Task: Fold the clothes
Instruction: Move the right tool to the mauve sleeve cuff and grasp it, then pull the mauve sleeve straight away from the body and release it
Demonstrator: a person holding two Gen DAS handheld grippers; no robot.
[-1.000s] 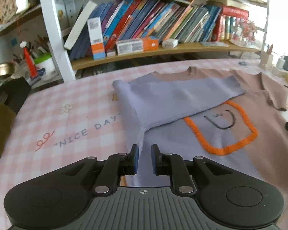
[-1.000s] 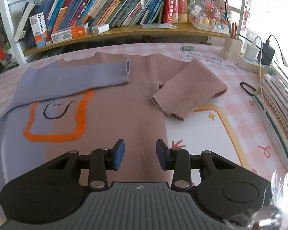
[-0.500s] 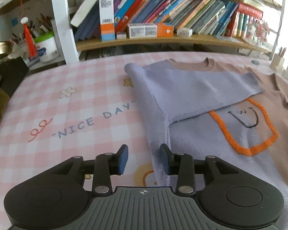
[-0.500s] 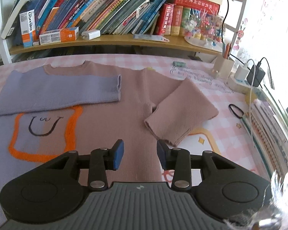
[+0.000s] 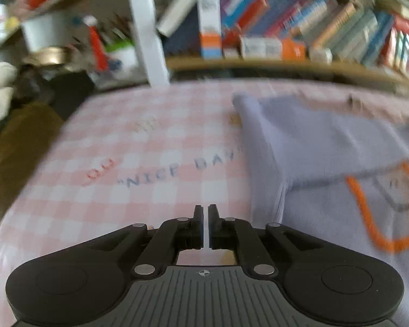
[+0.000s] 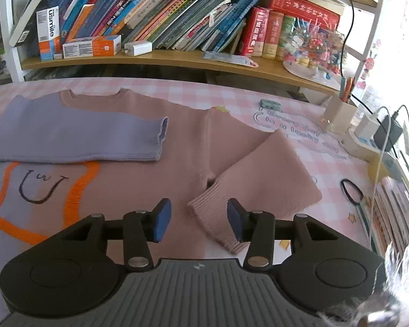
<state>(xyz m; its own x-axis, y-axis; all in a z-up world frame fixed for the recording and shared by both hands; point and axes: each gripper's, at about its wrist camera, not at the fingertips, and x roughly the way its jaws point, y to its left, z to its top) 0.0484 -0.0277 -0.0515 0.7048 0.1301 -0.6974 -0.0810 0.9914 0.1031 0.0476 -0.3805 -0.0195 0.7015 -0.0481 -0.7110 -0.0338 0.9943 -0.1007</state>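
Observation:
A lilac and dusty-pink sweater (image 6: pixel 139 169) with an orange-outlined smiley patch (image 6: pixel 41 182) lies flat on the checked tablecloth. Its lilac sleeve (image 6: pixel 76 139) is folded across the chest. Its pink sleeve (image 6: pixel 256 174) lies bent at the right, cuff toward me. My right gripper (image 6: pixel 199 216) is open and empty, hovering just before that cuff. In the blurred left wrist view the sweater (image 5: pixel 327 163) lies at the right. My left gripper (image 5: pixel 205 214) is shut and empty above bare tablecloth, left of the sweater's edge.
A bookshelf (image 6: pixel 177 57) full of books runs along the table's far side. A pen holder (image 6: pixel 338 114), chargers (image 6: pixel 387 133) and a black hair tie (image 6: pixel 351 190) sit at the right. A white shelf post (image 5: pixel 147 32) and clutter stand far left.
My left gripper has closed and swung left, off the sweater's edge over the tablecloth. My right gripper has moved forward toward the pink sleeve cuff, still open.

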